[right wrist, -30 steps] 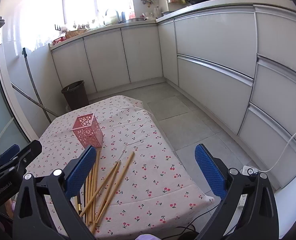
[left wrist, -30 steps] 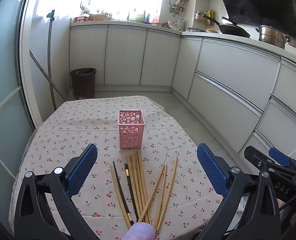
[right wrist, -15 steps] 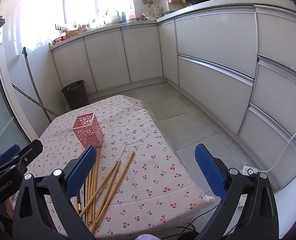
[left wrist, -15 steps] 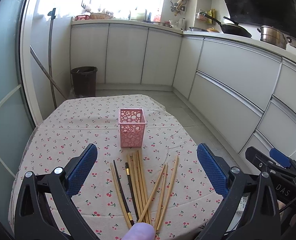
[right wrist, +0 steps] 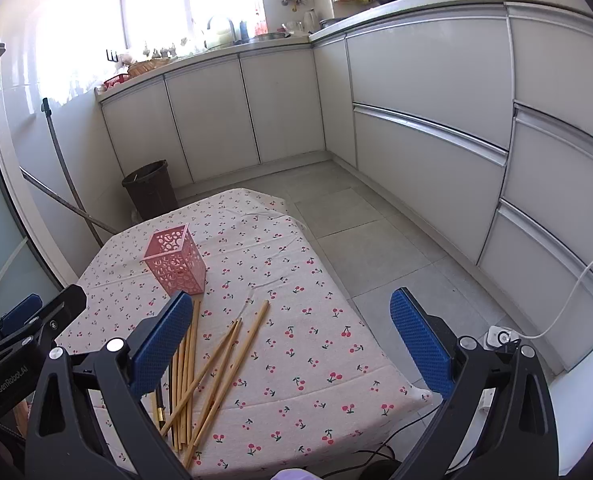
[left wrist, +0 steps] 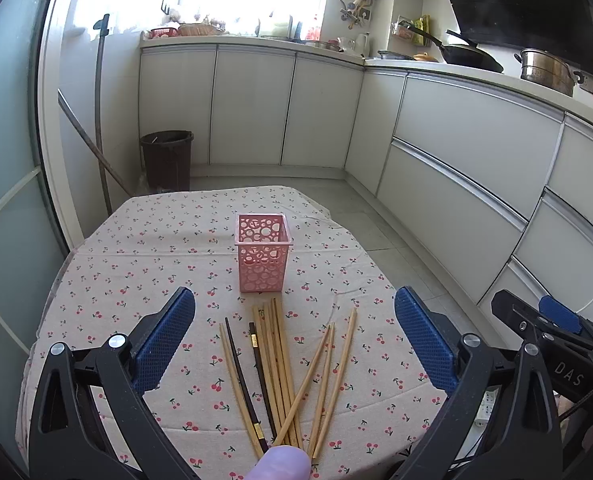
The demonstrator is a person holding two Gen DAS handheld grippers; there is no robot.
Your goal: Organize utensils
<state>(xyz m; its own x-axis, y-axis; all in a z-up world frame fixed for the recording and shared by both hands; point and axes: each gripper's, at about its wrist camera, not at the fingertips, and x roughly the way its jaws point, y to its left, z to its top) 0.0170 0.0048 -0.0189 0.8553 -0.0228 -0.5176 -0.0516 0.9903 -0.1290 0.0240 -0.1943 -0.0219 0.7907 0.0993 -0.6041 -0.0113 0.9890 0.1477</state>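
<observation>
Pink perforated holder is standing mid-tabletop, chopsticks are lying crossed toward its near edge, and the left gripper and right gripper are hovering spread and empty; pinching overlapped sticks is risking dragging neighbours off.

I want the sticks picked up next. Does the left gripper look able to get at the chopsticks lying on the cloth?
Probably yes. The left gripper is open and empty, the chopsticks lie loose right below it, and nothing covers them; the pink basket stands beyond.
</observation>
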